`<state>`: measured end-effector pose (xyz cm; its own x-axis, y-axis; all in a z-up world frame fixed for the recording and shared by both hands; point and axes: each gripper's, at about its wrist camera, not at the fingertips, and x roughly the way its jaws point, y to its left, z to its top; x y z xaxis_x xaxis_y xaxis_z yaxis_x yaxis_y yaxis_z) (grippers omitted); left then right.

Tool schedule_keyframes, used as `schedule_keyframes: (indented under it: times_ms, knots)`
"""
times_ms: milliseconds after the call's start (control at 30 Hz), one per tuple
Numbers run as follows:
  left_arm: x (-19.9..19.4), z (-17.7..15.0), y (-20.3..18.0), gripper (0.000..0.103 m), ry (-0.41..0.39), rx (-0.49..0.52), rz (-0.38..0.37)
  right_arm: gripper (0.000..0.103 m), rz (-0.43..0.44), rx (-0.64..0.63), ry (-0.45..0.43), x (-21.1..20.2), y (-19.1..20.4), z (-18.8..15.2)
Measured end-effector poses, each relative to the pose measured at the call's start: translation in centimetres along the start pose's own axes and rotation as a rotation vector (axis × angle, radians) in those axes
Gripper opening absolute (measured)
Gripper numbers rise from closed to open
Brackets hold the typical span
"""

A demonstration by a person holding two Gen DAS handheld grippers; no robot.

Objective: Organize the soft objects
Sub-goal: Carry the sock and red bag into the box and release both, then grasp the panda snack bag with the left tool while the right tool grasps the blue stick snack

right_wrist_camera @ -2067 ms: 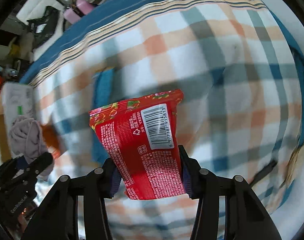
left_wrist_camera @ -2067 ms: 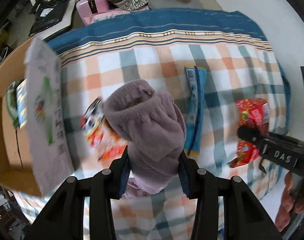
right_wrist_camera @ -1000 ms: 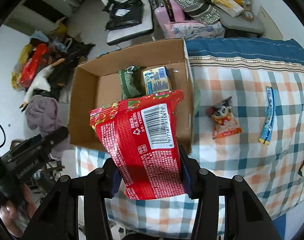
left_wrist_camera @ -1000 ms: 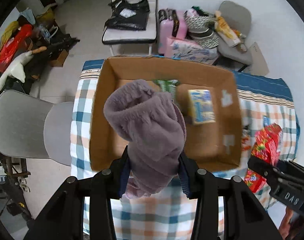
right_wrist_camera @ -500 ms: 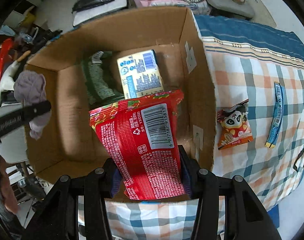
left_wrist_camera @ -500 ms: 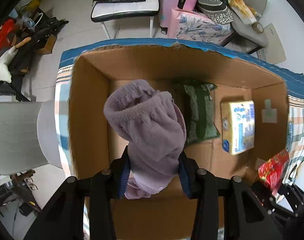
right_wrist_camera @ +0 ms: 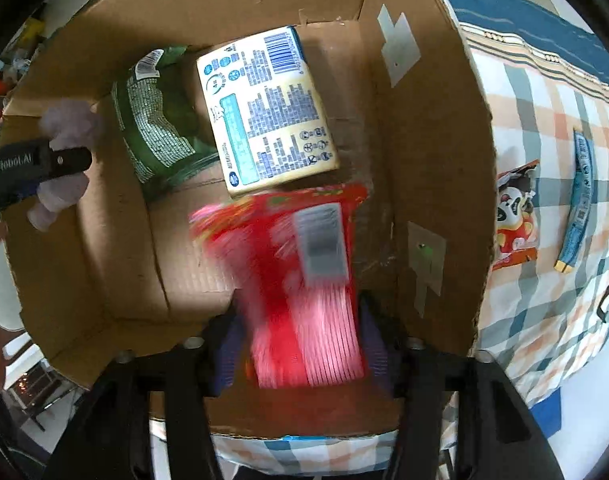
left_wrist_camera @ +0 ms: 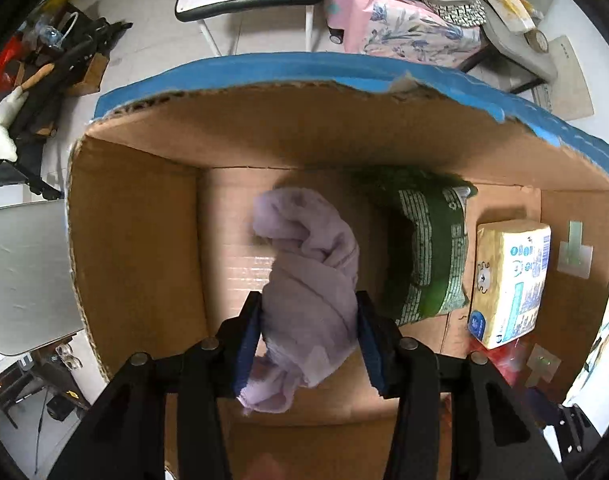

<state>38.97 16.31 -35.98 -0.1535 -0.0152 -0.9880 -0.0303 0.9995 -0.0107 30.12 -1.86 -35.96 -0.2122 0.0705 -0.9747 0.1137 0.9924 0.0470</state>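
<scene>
The left gripper (left_wrist_camera: 308, 332) pinches a lilac cloth (left_wrist_camera: 308, 280), the right gripper (right_wrist_camera: 300, 344) a blurred red packet (right_wrist_camera: 300, 280), both over the box (right_wrist_camera: 424, 160). The left gripper's side reads "GenRobot.AI". Farther in lie a green bag (left_wrist_camera: 428, 248) and a yellow pack (left_wrist_camera: 508, 280).

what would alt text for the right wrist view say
A gripper holds a blurred red packet over an open cardboard box that holds a yellow pack and a green bag. Right of the box, a panda snack and a blue stick pack lie on a checked cloth.
</scene>
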Motion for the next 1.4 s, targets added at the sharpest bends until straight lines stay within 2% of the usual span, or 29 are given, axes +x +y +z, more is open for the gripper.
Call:
schedule_keyframes:
  times_ms: [33, 133, 167, 200, 300, 433, 467, 567, 833, 1067, 1233, 1400]
  knots:
    - [-0.1, -0.1, -0.1, 0.045, -0.001, 0.007, -0.005, 0.077, -0.006, 0.0, -0.005, -0.1, 0.0, -0.1]
    - [-0.6, -0.5, 0.1, 0.054, -0.017, 0.002, -0.022, 0.078, -0.01, -0.017, -0.018, -0.9, 0.0, -0.3]
    - [-1.0, -0.5, 0.2, 0.06, -0.026, -0.002, -0.032, 0.078, -0.012, -0.017, -0.024, -1.3, 0.0, -0.4]
    - [-1.4, -0.6, 0.4, 0.071, -0.035, -0.006, -0.039, 0.079, -0.014, -0.028, -0.034, -1.6, 0.1, -0.5]
    - [-2.8, -1.3, 0.8, 0.087, -0.066, -0.007, -0.043, 0.09, -0.009, -0.032, -0.053, -2.7, 0.4, -0.9]
    - [-4.1, -2.5, 1.4, 0.091, -0.086, -0.017, -0.071, 0.103, 0.006, -0.034, -0.078, -4.0, 0.7, -1.2]
    - [-4.5, -3.0, 1.5, 0.095, -0.095, -0.018, -0.079, 0.103, 0.003, -0.035, -0.09, -4.3, 0.8, -1.3]
    - [-5.3, -4.8, 1.7, 0.096, -0.129, -0.031, -0.08, 0.103, 0.003, -0.038, -0.123, -4.6, 1.1, -2.0]
    - [-8.3, -12.5, 1.7, 0.096, -0.26, -0.04, -0.061, 0.103, -0.007, -0.079, -0.218, -6.8, 1.4, -5.4]
    - [-10.9, -18.2, 1.5, 0.096, -0.356, -0.018, 0.023, 0.103, -0.01, -0.1, -0.307, -9.1, 0.6, -9.5]
    - [-13.3, -21.2, 1.0, 0.096, -0.409, -0.018, 0.03, 0.103, -0.008, -0.136, -0.385, -11.7, 0.7, -12.4]
    - [-15.7, -23.4, 0.4, 0.096, -0.459, -0.023, 0.022, 0.103, 0.038, -0.156, -0.437, -14.3, 0.4, -14.7]
